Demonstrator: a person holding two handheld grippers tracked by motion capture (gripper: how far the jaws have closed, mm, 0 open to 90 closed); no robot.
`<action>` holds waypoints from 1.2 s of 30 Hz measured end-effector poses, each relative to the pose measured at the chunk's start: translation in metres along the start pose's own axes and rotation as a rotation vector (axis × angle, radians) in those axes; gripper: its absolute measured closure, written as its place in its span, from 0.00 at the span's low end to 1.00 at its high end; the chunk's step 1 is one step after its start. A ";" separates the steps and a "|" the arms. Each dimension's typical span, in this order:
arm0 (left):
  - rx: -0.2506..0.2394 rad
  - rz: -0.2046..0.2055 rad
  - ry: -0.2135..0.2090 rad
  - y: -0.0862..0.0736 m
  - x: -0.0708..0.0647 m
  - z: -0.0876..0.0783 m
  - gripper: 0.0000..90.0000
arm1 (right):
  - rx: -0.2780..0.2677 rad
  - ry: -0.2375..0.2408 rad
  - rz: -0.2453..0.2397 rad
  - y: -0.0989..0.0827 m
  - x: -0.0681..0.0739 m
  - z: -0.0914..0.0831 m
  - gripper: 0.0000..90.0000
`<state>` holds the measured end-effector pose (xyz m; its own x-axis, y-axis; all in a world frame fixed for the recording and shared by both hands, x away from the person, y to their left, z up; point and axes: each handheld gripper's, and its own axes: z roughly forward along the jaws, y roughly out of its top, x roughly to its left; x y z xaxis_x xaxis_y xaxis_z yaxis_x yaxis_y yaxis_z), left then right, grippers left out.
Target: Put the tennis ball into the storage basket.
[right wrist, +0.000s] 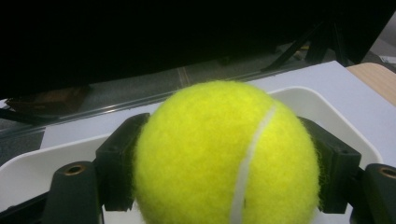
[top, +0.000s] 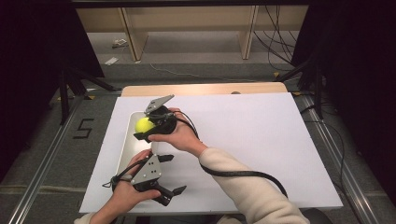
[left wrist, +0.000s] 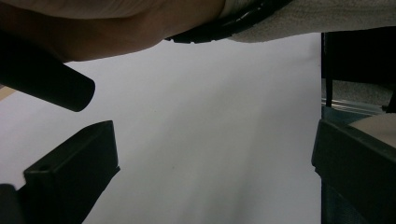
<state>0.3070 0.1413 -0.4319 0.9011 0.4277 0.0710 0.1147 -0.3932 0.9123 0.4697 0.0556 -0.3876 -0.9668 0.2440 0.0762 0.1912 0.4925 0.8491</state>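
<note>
Yellow tennis ball (top: pixel 143 124) sits clamped in the right gripper (top: pixel 145 129) above the white tray (top: pixel 126 149) in the high view, while the left gripper (top: pixel 173 186) rests nearer the person, jaws spread. Left gripper view: parted jaws over white paper (left wrist: pixel 210 140). Right gripper view: both jaws press the ball's (right wrist: pixel 224 154) sides over the tray (right wrist: pixel 28 172).

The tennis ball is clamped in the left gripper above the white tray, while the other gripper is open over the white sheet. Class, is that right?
Not quite. The tennis ball is clamped in the right gripper, as the right gripper view shows. It is above the white tray, and the left gripper is open over the white sheet.
</note>
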 end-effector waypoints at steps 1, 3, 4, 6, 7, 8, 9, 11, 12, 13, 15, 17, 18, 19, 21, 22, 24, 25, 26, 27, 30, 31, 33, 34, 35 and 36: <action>0.000 0.000 0.000 0.000 0.000 0.000 0.00 | 0.005 0.002 0.000 0.000 0.000 0.000 0.29; 0.000 0.001 0.000 0.000 0.000 0.000 0.00 | 0.007 0.004 0.004 0.000 0.001 0.001 0.29; -0.001 0.001 0.001 0.000 0.000 0.000 0.00 | 0.008 0.006 0.001 0.001 0.000 0.002 0.29; -0.001 0.002 -0.001 0.000 0.000 0.000 0.00 | 0.011 0.008 -0.001 0.001 0.000 0.003 0.29; -0.001 0.002 -0.001 0.000 0.000 0.000 0.00 | 0.016 0.011 -0.005 0.001 0.000 0.004 0.29; -0.001 0.002 -0.002 0.000 0.000 0.000 0.00 | 0.012 0.011 -0.002 0.001 0.000 0.005 0.29; -0.001 0.002 -0.002 0.000 0.000 0.000 0.00 | 0.012 0.011 -0.004 0.001 0.000 0.005 0.29; -0.001 0.002 -0.003 0.000 0.000 0.000 0.00 | 0.020 0.015 0.002 0.001 0.000 0.007 0.29; 0.000 0.003 -0.004 0.000 0.000 0.000 0.00 | 0.024 0.018 0.001 0.001 0.000 0.007 0.29; 0.001 0.004 -0.004 0.000 0.000 0.000 0.00 | 0.023 0.017 -0.001 0.001 0.000 0.008 0.29; 0.001 0.005 -0.004 0.000 -0.001 0.000 0.00 | 0.032 0.018 0.002 0.001 0.000 0.010 0.29; 0.001 0.004 -0.004 0.000 0.000 0.000 0.00 | 0.026 0.019 -0.002 0.001 -0.001 0.011 0.29; 0.001 0.004 -0.004 0.000 0.000 0.000 0.00 | 0.027 0.019 -0.003 0.001 -0.001 0.011 0.29; 0.002 0.004 -0.004 0.000 0.000 0.000 0.00 | 0.031 0.020 -0.004 0.001 -0.001 0.011 0.29; 0.001 0.005 -0.004 0.000 -0.001 0.000 0.00 | 0.027 0.019 -0.006 0.001 -0.001 0.012 0.29; 0.001 0.005 -0.005 0.000 -0.001 0.000 0.00 | 0.030 0.021 0.000 0.001 0.000 0.013 0.29; 0.002 0.005 -0.006 0.000 -0.001 0.000 0.00 | 0.030 0.021 -0.001 0.001 0.000 0.013 0.29; 0.002 0.004 -0.006 0.000 -0.001 0.000 0.00 | 0.031 0.022 0.002 0.001 0.000 0.013 0.29; 0.002 0.004 -0.007 0.000 -0.001 0.000 0.00 | 0.033 0.022 0.000 0.002 0.000 0.014 0.29; 0.002 0.004 -0.006 0.000 -0.001 0.000 0.00 | 0.032 0.021 -0.001 0.002 0.000 0.014 0.29; 0.002 0.006 -0.007 0.000 -0.001 0.000 0.00 | 0.031 0.024 0.000 0.003 0.000 0.015 0.29; 0.002 0.005 -0.007 0.000 -0.001 0.000 0.00 | 0.033 0.023 -0.001 0.003 0.000 0.015 0.29; 0.002 0.006 -0.007 0.000 -0.001 0.000 0.00 | 0.037 0.025 0.002 0.004 0.000 0.016 0.29; 0.002 0.006 -0.007 0.000 -0.001 0.000 0.00 | 0.034 0.024 -0.009 0.004 0.000 0.017 0.29; 0.002 0.005 -0.007 0.000 -0.001 0.000 0.00 | 0.034 0.024 -0.010 0.004 0.000 0.017 0.29; 0.003 0.005 -0.008 0.000 -0.001 0.000 0.00 | 0.036 0.024 -0.011 0.004 0.000 0.017 0.29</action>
<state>0.3065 0.1408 -0.4317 0.9048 0.4197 0.0723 0.1116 -0.3976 0.9107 0.4735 0.0718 -0.3936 -0.9726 0.2184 0.0802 0.1864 0.5251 0.8304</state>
